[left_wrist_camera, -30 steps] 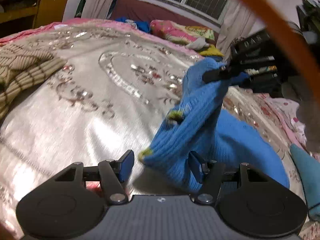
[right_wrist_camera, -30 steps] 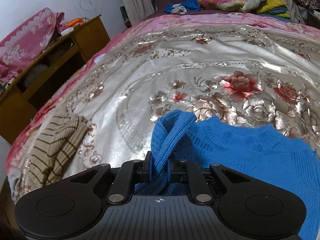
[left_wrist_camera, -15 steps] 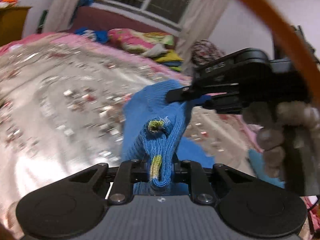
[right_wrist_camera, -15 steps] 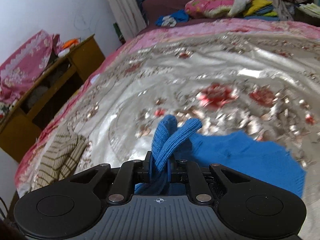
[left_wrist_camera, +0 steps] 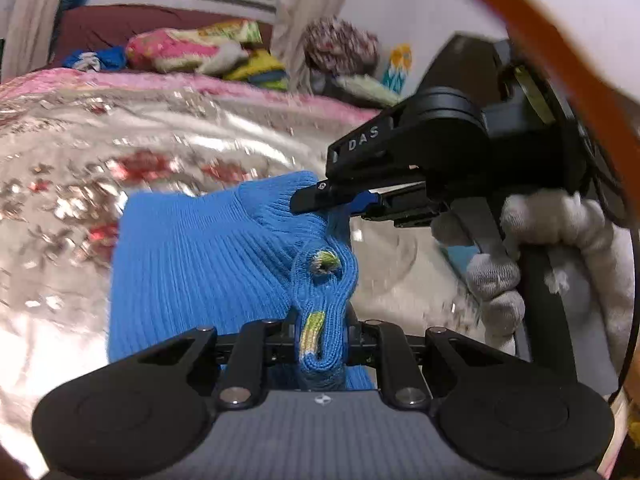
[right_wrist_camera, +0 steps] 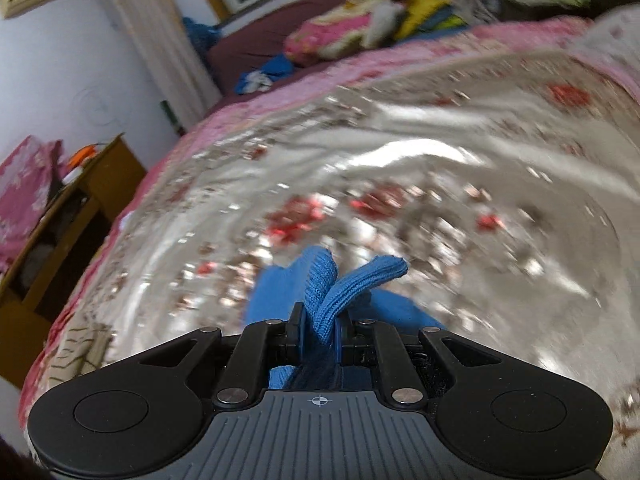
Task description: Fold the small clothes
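Both grippers hold the blue knit sweater (left_wrist_camera: 192, 264) up off the bed. Left gripper (left_wrist_camera: 320, 336) is clamped on a bunched fold of it, the part with a green-yellow embroidered patch (left_wrist_camera: 312, 330) sitting right between the 2 fingers. Right gripper (right_wrist_camera: 320, 326) is pinched tight on another ribbed edge; 2 folded flaps of the knit stick up out of its jaws and cross each other. From the left wrist view, the right gripper (left_wrist_camera: 340, 200) comes in from the right side, gripping the sweater's upper ribbed edge, held by a hand in a white glove (left_wrist_camera: 520, 256). Rest of the sweater hangs down between the 2 grips, over the shiny floral bedspread (right_wrist_camera: 400, 168). Both views motion-blurred. Wooden cabinet (right_wrist_camera: 64, 224) stands beside the bed, piled clothes (right_wrist_camera: 360, 28) at its far end.
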{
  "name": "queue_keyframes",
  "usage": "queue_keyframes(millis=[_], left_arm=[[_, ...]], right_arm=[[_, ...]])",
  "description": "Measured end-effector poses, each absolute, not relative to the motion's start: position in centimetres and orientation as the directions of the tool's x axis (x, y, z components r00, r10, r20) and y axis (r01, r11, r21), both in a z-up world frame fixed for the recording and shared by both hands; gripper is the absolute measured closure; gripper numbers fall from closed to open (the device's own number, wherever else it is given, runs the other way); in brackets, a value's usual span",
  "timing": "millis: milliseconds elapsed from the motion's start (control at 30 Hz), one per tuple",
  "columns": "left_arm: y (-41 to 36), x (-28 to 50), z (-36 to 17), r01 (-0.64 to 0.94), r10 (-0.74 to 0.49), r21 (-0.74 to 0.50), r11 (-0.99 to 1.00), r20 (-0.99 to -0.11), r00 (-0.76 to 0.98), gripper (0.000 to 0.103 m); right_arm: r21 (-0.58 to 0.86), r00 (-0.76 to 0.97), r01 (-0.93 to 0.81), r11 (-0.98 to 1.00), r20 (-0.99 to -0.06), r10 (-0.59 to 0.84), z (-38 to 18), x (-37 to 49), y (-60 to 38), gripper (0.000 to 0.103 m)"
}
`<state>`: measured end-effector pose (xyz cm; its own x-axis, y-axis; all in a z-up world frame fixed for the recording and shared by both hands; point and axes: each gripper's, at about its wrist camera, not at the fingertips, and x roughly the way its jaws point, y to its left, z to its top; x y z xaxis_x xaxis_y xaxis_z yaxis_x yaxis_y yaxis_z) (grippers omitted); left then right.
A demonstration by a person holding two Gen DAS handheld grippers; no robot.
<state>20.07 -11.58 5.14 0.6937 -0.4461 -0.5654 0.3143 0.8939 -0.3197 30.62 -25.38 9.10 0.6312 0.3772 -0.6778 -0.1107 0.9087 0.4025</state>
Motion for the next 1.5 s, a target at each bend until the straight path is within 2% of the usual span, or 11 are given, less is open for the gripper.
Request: queue_keyframes(millis=[300, 433, 533, 800, 967, 1167, 1233, 1333, 1500], left_arm=[[-13.7, 19.1, 3.7, 0.329, -0.431, -0.278, 0.902, -0.606, 0.669, 0.080], [-14.1, 18.0, 3.8, 0.374, -0.454, -0.263, 0.889, -0.604, 0.655, 0.071], [-14.1, 16.8, 4.2, 0.407, -0.475, -0.258, 0.876, -0.602, 0.641, 0.066], [-10.4, 13.3, 5.2, 0.423, -0.502, -0.284, 0.861, -0.612, 0.610, 0.064], [-8.0, 12.9, 5.8, 0.379, -0.466, -0.277, 0.883, -0.606, 0.645, 0.064], [-6.0, 14.5, 6.2, 0.295, -0.408, -0.284, 0.912, -0.586, 0.700, 0.064], [-5.8, 15.5, 5.5, 0.269, -0.376, -0.265, 0.926, -0.603, 0.703, 0.064], [-5.5, 16.8, 3.9, 0.240, -0.354, -0.260, 0.935, -0.655, 0.667, 0.064], [-5.8, 16.4, 3.8, 0.272, -0.352, -0.227, 0.935, -0.669, 0.654, 0.064]], right_arm=[[0.423, 0.598, -0.031, 0.906, -0.718, 0.355, 4.0, 30.8, -27.9, 0.090], [0.431, 0.590, -0.022, 0.902, -0.723, 0.360, 3.4, 30.6, -28.0, 0.085], [0.443, 0.594, -0.014, 0.896, -0.718, 0.364, 3.6, 30.4, -28.3, 0.084], [0.399, 0.670, -0.038, 0.916, -0.670, 0.320, 6.7, 26.8, -29.1, 0.083], [0.430, 0.665, -0.157, 0.889, -0.620, 0.417, 8.3, 22.0, -27.7, 0.083], [0.368, 0.613, -0.188, 0.910, -0.680, 0.402, 6.3, 20.6, -25.7, 0.084], [0.374, 0.601, -0.163, 0.913, -0.696, 0.393, 5.2, 20.3, -26.0, 0.093], [0.369, 0.587, -0.124, 0.921, -0.721, 0.368, 3.7, 19.7, -26.7, 0.094], [0.392, 0.561, -0.104, 0.914, -0.735, 0.380, 2.5, 19.3, -27.7, 0.095]])
